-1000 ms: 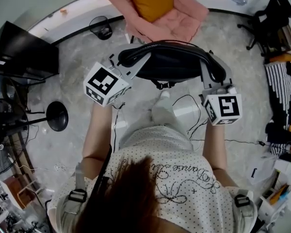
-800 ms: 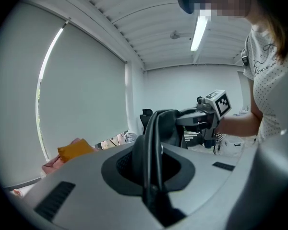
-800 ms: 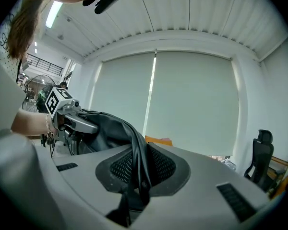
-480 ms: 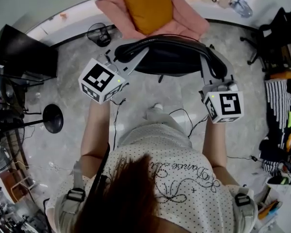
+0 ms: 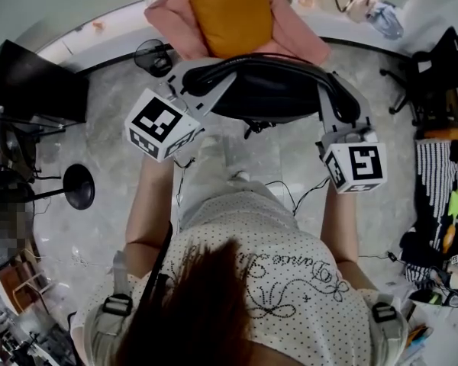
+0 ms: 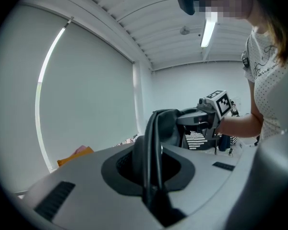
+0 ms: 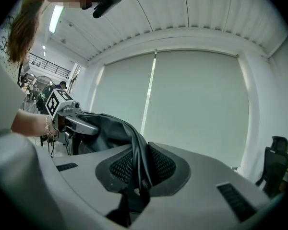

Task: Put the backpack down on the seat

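Observation:
A black backpack (image 5: 269,90) hangs off the floor, stretched between my two grippers. My left gripper (image 5: 192,84) is shut on its left edge; in the left gripper view a black strap (image 6: 151,147) runs between the jaws. My right gripper (image 5: 330,101) is shut on the other side, where black fabric (image 7: 137,159) is pinched in the jaws. The seat (image 5: 301,36), draped in pink cloth with an orange cushion (image 5: 229,10) on it, lies just beyond the backpack at the top of the head view. Each gripper view shows the other gripper across the bag.
A dark monitor (image 5: 34,82) stands at the left, with a round black stand base (image 5: 78,186) and a wire bin (image 5: 153,56) nearby. Cables (image 5: 290,193) trail over the grey floor. A black office chair (image 5: 435,52) and stacked clutter (image 5: 443,204) fill the right side.
Both grippers have carried the backpack forward toward the seat; the orange cushion and pink cloth now sit closer to the bag's far edge. The grips are unchanged.

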